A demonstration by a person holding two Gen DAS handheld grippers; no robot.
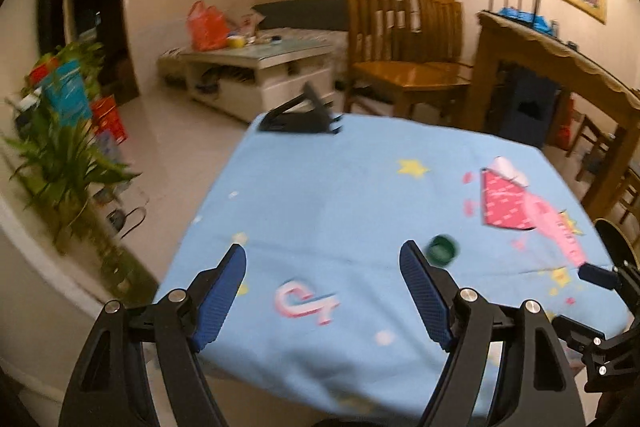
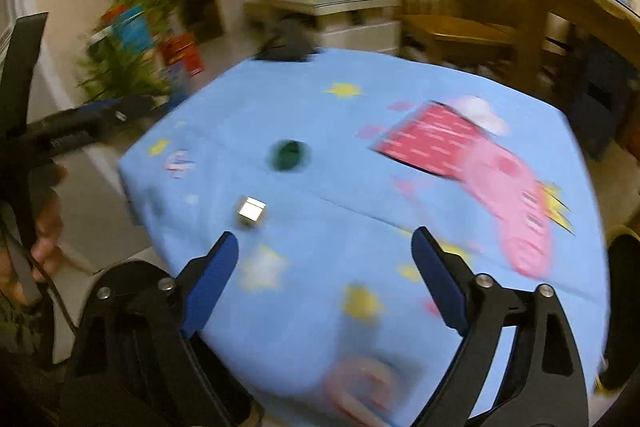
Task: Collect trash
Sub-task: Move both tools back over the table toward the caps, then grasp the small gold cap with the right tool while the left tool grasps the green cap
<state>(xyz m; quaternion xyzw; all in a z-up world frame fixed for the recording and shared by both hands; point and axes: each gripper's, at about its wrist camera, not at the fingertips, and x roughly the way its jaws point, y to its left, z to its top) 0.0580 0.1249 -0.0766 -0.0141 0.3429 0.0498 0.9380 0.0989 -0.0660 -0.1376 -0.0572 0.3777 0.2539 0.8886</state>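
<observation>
Now two grippers hang over one table with a blue cloth (image 1: pixel 320 195) on it. I count two bits of trash on the cloth: one green bottle cap (image 2: pixel 289 155) and one small shiny cube (image 2: pixel 251 211). The cap is round and lies flat, so it has no long side; it looks like its open side faces up. The cube sits on one flat face, nearer the table's near edge than the cap, and the two are apart. One black stand (image 1: pixel 300 117) sits at the table's far edge.

The left gripper (image 1: pixel 322 253) has its fingers spread wide and holds nothing. The cap lies just beside its right finger. The right gripper (image 2: pixel 325 237) is spread wide too, with nothing in it. The cube lies just past its left finger.
</observation>
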